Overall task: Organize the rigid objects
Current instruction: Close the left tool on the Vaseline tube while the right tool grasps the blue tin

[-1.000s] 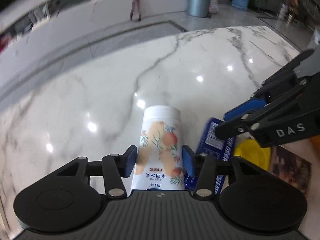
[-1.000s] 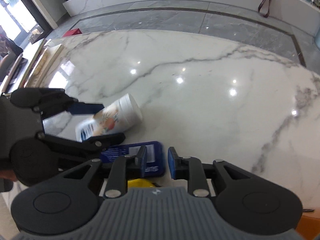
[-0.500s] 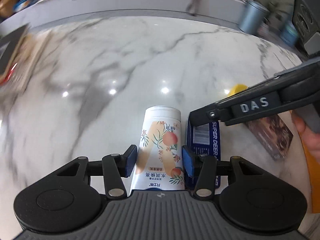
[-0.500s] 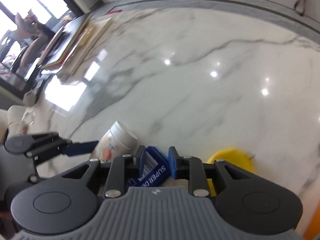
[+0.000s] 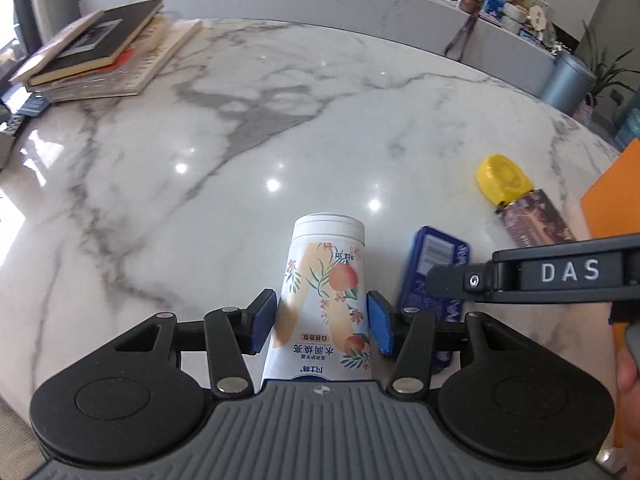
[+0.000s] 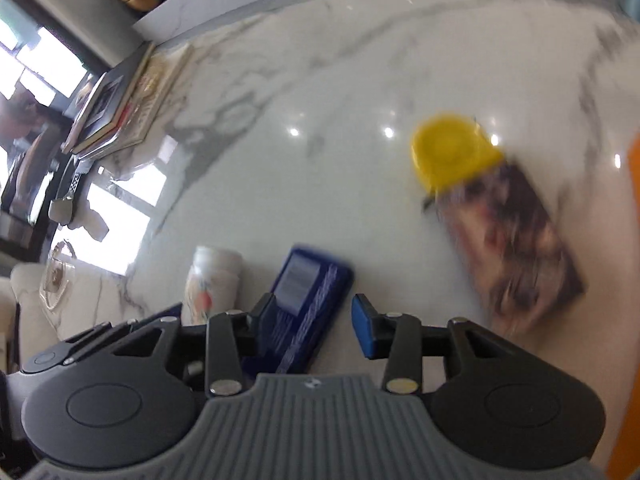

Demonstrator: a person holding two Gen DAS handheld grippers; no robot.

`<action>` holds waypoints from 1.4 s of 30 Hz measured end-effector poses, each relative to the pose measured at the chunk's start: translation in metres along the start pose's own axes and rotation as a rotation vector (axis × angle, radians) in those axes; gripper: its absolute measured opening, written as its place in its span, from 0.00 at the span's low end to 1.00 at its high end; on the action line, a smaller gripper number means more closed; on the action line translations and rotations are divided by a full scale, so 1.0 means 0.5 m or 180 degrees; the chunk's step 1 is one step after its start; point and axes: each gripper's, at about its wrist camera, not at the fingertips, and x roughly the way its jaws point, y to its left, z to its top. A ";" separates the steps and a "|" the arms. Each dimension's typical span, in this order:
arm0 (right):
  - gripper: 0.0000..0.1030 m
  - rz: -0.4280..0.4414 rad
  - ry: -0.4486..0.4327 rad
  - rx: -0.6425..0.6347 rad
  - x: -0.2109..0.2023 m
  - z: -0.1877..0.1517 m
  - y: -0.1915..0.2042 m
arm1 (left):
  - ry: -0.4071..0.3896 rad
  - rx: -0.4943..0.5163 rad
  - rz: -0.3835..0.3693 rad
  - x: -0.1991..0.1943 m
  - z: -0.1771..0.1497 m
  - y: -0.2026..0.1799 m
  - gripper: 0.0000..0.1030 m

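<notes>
My left gripper (image 5: 322, 326) is shut on a white tube with a peach print (image 5: 324, 292), cap pointing away, low over the marble table (image 5: 240, 152). A blue tin box (image 5: 434, 272) lies just right of the tube. My right gripper (image 6: 314, 326) is open; the blue tin box (image 6: 308, 304) lies between its pads, nearer the left one. The tube also shows in the right wrist view (image 6: 214, 280). A yellow round lid (image 5: 503, 178) and a dark brown box (image 5: 534, 216) lie further right; in the right wrist view the lid (image 6: 452, 152) and box (image 6: 516, 240) are blurred.
A stack of books (image 5: 100, 52) sits at the table's far left. An orange object (image 5: 612, 200) is at the right edge. A grey bin (image 5: 566, 80) and shelves stand beyond the table. My right gripper's arm (image 5: 560, 274) crosses the left wrist view.
Both grippers swung left with the tube and the tin. My right gripper has opened, releasing the blue tin box. The books have come into view.
</notes>
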 end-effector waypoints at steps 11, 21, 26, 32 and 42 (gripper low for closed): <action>0.61 -0.0519 -0.0164 -0.0653 0.044 -0.033 0.137 | -0.0007 0.0086 0.0106 -0.017 -0.026 0.052 0.55; 0.46 -0.0797 -0.0224 -0.0962 0.039 -0.054 0.144 | -0.0084 0.0339 0.0117 -0.008 -0.030 0.042 0.71; 0.44 -0.0560 -0.0155 -0.0701 0.018 -0.050 0.120 | -0.0143 0.0142 -0.0036 -0.021 -0.034 0.063 0.51; 0.41 -0.0530 -0.0230 -0.0705 -0.030 -0.065 0.112 | -0.0246 -0.0180 -0.0259 -0.069 -0.042 0.079 0.50; 0.41 -0.0274 -0.0358 -0.0484 -0.124 -0.093 0.074 | -0.0271 -0.0040 -0.0340 -0.143 -0.042 0.024 0.06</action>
